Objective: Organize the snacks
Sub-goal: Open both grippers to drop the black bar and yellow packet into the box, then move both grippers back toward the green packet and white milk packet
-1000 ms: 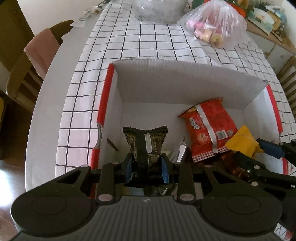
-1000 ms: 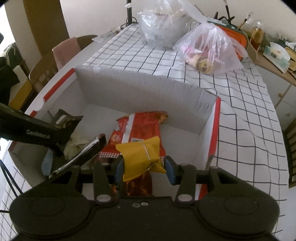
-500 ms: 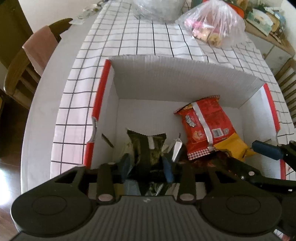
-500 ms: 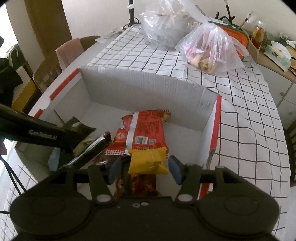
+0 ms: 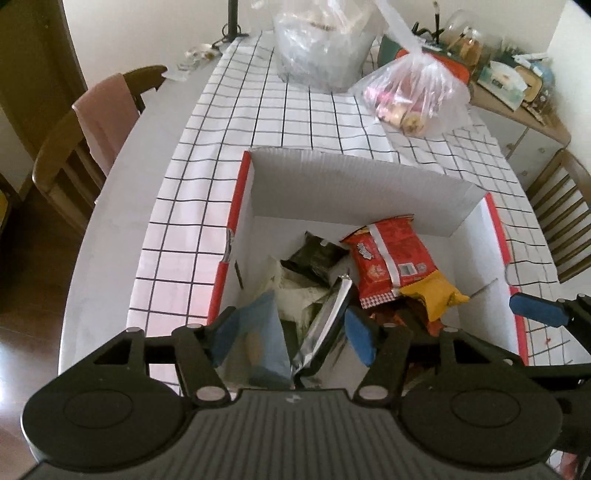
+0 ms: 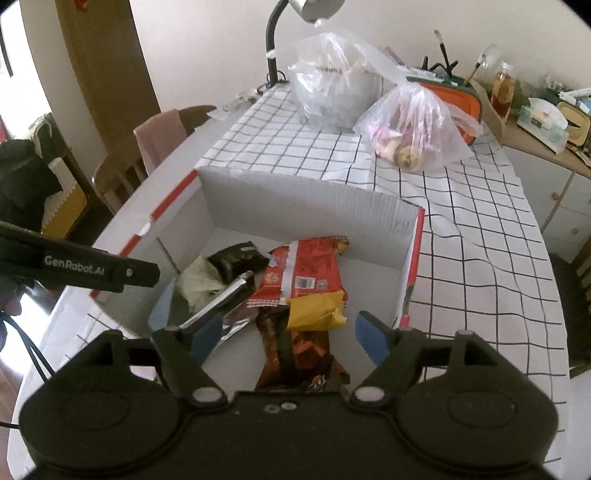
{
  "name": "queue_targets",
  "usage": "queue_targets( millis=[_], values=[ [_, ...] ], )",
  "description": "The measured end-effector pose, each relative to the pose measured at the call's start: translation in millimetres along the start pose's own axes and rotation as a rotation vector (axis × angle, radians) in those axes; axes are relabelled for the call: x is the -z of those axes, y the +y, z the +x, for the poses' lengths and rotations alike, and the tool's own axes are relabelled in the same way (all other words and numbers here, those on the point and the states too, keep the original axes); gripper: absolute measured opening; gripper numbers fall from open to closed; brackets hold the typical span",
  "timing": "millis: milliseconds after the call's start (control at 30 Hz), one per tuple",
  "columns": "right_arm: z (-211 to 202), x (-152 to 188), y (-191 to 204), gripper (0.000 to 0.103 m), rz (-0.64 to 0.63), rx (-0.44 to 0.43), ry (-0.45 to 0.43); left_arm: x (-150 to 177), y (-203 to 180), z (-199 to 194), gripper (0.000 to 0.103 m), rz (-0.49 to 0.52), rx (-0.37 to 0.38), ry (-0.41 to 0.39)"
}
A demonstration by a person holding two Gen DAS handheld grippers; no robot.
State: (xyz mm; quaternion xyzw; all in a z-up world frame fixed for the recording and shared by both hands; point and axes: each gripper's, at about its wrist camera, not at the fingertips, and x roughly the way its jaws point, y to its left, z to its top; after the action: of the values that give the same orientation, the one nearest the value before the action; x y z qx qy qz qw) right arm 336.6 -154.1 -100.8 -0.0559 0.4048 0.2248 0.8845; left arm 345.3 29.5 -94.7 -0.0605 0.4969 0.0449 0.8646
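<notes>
step: release into box | left gripper (image 5: 291,339) – fingers opening, nothing clamped | right gripper (image 6: 284,341) – fingers opening, yellow packet (image 6: 314,308) loose below | snacks: in white box (image 6: 306,206), frame centre, on bench | advice: lift straight clear, avoid snagging wrappers

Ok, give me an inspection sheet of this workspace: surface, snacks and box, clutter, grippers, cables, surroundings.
Surface: table under a white grid tablecloth.
Job's things: open cardboard box holding a red snack bag, yellow packet, black packet, silver wrapper and blue packet.
Clutter: two clear plastic bags of food beyond the box.
Grippers: left gripper and right gripper above the box, jaws opening, nothing gripped.
Cables: thin black cable at the left edge of the right wrist view.
Surroundings: wooden chair with pink cloth, desk lamp, crowded side counter.
</notes>
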Motion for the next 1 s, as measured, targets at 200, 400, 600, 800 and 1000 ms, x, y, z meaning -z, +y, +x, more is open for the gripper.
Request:
queue_targets(
  millis=[200, 400, 600, 800, 1000],
  values=[
    [-27, 8, 7, 0.086, 0.005, -0.017, -0.037, 15, 1, -29, 0.063, 0.005, 0.013, -0.042],
    [-51, 21, 13, 0.093, 0.008, -0.030, -0.066, 34, -1, -57, 0.064, 0.014, 0.034, -0.084],
    [-70, 39, 15, 0.100, 0.018, -0.034, -0.082, 53, 1, -76, 0.065, 0.002, 0.042, -0.110],
    [-81, 62, 18, 0.103, 0.026, -0.031, -0.078, 76, 6, -86, 0.068, -0.031, 0.062, -0.126],
    [-73, 84, 15, 0.103, 0.064, -0.022, -0.038, 98, 7, -83, 0.076, -0.060, 0.078, -0.121]
  ],
)
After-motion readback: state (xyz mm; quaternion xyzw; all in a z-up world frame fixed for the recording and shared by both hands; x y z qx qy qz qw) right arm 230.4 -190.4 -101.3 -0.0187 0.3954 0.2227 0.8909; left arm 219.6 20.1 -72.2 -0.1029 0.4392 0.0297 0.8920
